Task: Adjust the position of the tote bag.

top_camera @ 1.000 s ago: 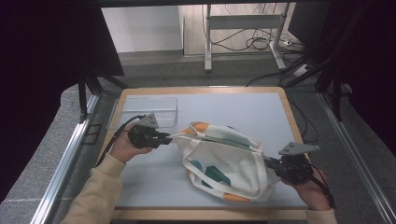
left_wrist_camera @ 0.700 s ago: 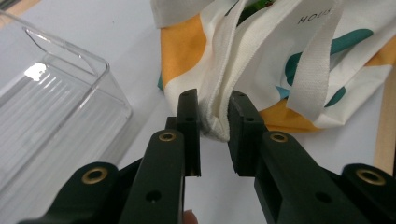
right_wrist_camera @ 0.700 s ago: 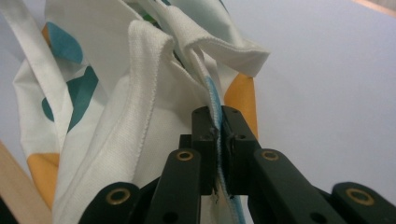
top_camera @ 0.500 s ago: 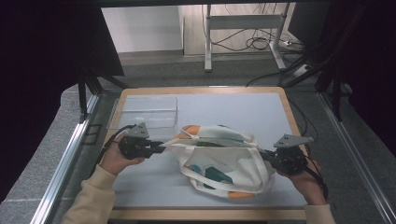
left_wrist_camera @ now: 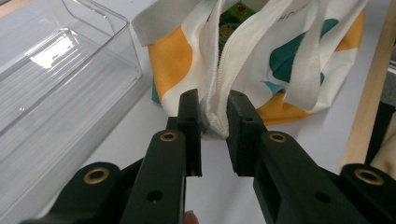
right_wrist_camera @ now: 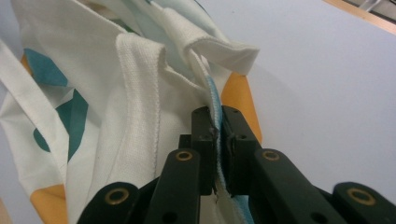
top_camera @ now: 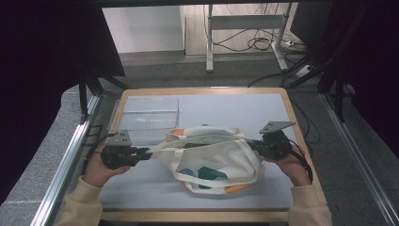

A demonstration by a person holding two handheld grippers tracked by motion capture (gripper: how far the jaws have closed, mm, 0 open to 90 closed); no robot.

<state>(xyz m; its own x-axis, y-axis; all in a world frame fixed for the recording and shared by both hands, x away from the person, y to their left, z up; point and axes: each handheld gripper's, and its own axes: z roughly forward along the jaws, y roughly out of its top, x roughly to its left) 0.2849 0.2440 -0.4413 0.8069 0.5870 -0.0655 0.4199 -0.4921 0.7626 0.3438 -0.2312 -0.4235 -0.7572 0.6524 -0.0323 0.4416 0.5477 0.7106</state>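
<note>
Cloth of the tote bag point(top_camera: 211, 157), lying mid-counter point(top_camera: 282, 106) beside a clear plastic bin point(top_camera: 148, 113), hides its contents apart from a green glimpse, while the left gripper point(left_wrist_camera: 215, 122) and right gripper point(right_wrist_camera: 218, 135) each pinch an opposite end of its rim between their jaws.

Cloth tote bag point(top_camera: 216, 157) (white, teal and orange) stretched between left tongs point(top_camera: 143, 154) and right tongs point(top_camera: 252, 144).

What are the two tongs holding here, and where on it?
Both hold the tote bag: the left tongs pinch the bunched zipper end of its opening, the right tongs clamp the opposite end's edge.
</note>
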